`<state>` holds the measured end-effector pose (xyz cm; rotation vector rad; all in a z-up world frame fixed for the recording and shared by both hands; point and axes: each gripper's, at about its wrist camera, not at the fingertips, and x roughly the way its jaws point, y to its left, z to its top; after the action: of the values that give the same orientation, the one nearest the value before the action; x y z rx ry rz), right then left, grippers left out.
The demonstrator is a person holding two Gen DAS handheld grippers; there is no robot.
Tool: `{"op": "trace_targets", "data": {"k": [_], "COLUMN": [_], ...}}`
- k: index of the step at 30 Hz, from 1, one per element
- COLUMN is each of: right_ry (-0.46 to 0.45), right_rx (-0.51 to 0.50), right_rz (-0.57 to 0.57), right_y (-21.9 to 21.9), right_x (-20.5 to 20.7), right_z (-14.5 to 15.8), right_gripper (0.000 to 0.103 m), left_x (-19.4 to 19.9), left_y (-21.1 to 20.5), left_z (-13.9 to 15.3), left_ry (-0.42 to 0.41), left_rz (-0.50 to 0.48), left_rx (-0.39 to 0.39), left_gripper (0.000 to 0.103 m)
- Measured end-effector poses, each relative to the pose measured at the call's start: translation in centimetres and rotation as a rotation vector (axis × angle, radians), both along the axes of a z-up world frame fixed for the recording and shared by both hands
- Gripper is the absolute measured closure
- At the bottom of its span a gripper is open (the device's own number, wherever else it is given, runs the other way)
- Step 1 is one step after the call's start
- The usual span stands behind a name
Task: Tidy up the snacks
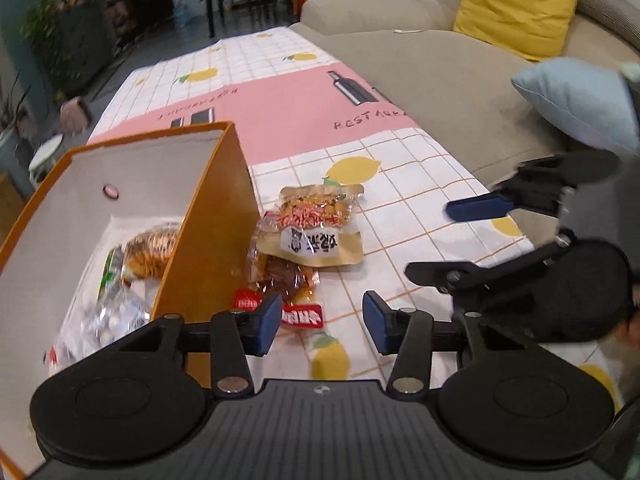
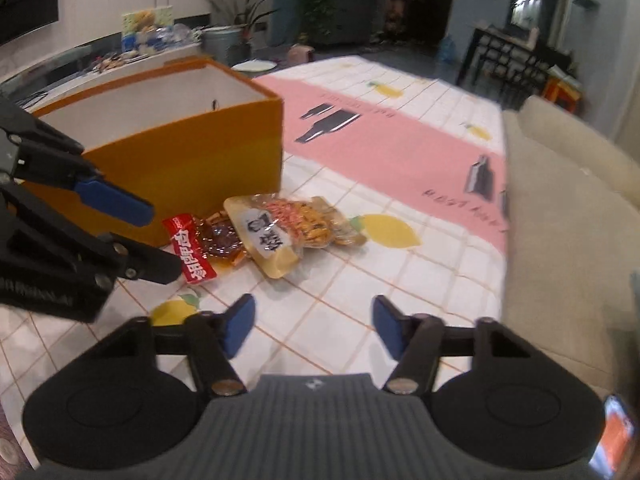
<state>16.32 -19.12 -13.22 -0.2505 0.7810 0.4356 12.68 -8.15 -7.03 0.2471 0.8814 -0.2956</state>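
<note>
1. Snack packs lie on the tablecloth (image 1: 420,184) just beside the orange box (image 1: 212,232), ahead of both grippers: tan pouch (image 1: 316,224) overlaps a clear-wrapped dark snack (image 1: 284,276); red-label pack (image 1: 300,314) sits nearest the L side.
2. Left gripper (image 1: 320,320) has jaws apart w/ nothing between, low over the red-label pack.
3. Right gripper (image 2: 312,326) likewise spread & empty, short of the pouch (image 2: 276,240).
4. Box holds more wrapped snacks (image 1: 148,252); blurred, its near end cut off.
</note>
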Motion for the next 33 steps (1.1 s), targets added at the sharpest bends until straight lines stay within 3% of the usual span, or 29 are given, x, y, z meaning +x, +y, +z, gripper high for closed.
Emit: {"op": "trace_targets", "data": {"k": [4,15,17,18,19,26,33], "right_ry": [0.086,0.276,0.3,0.306,0.311,0.294,0.312], "right_rx": [0.078,0.298,0.33,0.336,0.33,0.326,0.28], "right_rz": [-0.049,-0.18,-0.192,-0.192,-0.194,-0.183,-0.18], "right_y": [-0.1,1.5,1.7,1.8,2.0,1.6,0.3], "right_x": [2.6,7.5,8.1,8.2,8.2,6.7,3.3], "right_z": [-0.9,-2.9,-3.3,-3.4,-3.4,-2.7,-1.6], "right_gripper": [0.054,0.05,0.064,0.083,0.088,0.097,0.098], "left_x": [0.5,2.1,2.2,2.3,2.4,1.9,0.6], "left_y": [0.1,-0.8,-0.8,-0.7,-0.5,0.6,1.4], "left_z": [-1.0,-3.1,-3.6,-3.9,-4.1,-4.3,-4.3], "left_ry": [-0.016,0.038,0.048,0.056,0.064,0.078,0.156], "left_rz": [-0.037,-0.003,0.006,0.019,0.035,0.072,0.076], "left_rx": [0.071,0.116,0.119,0.115,0.113,0.048,-0.07], "left_gripper": [0.048,0.051,0.053,0.055,0.063,0.097,0.103]}}
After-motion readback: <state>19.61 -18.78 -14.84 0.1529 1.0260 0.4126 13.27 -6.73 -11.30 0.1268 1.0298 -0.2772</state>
